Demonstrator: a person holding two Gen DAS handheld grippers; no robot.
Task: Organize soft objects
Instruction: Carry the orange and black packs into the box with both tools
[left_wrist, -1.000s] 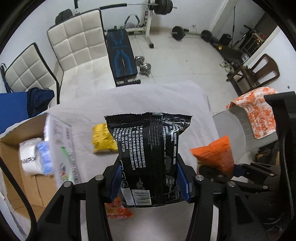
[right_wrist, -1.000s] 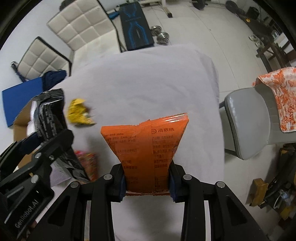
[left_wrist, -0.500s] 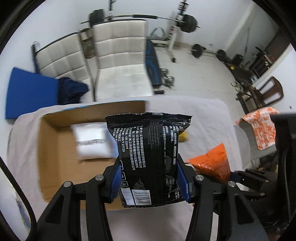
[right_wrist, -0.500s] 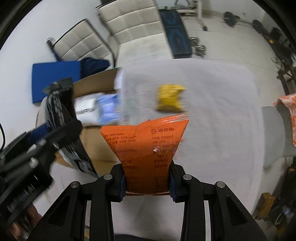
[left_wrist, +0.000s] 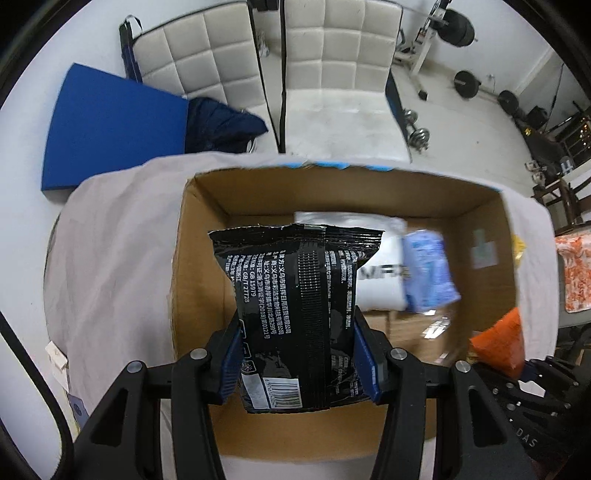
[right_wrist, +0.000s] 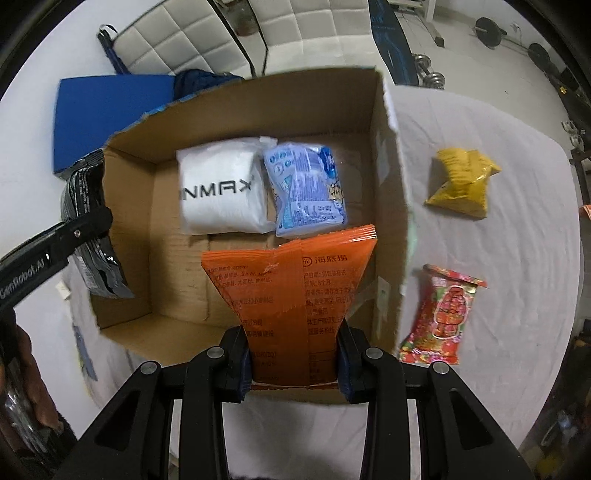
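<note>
Brown cardboard fills the middle of both views: an open box (right_wrist: 384, 155) sitting on a pale grey cloth (right_wrist: 517, 258) that covers the table. In the right wrist view the right gripper (right_wrist: 294, 356) pinches the lower end of an orange packet (right_wrist: 291, 291), which stands upright over the near right part of the box, its right corner close to the tall right wall. At the far end of the box floor a white packet (right_wrist: 221, 188) and a blue packet (right_wrist: 306, 188) lie side by side, touching; the bare floor to the left and in front of them is open. At the left edge of that frame the left gripper (right_wrist: 79, 230) clamps a black packet (right_wrist: 83, 192) that hangs just outside the box's left wall. In the left wrist view the same black packet (left_wrist: 299, 306) is squeezed between the blue pads (left_wrist: 232, 363) of the left gripper (left_wrist: 297, 363), held upright above the box (left_wrist: 199, 258), with the white packet (left_wrist: 380, 269) and the blurred blue packet (left_wrist: 428, 273) behind it to the right. On the cloth right of the box, in the right wrist view, a yellow packet (right_wrist: 461, 182) lies in the upper right and a red packet (right_wrist: 441, 314) in the lower right, well apart from each other and both clear of the box wall.
</note>
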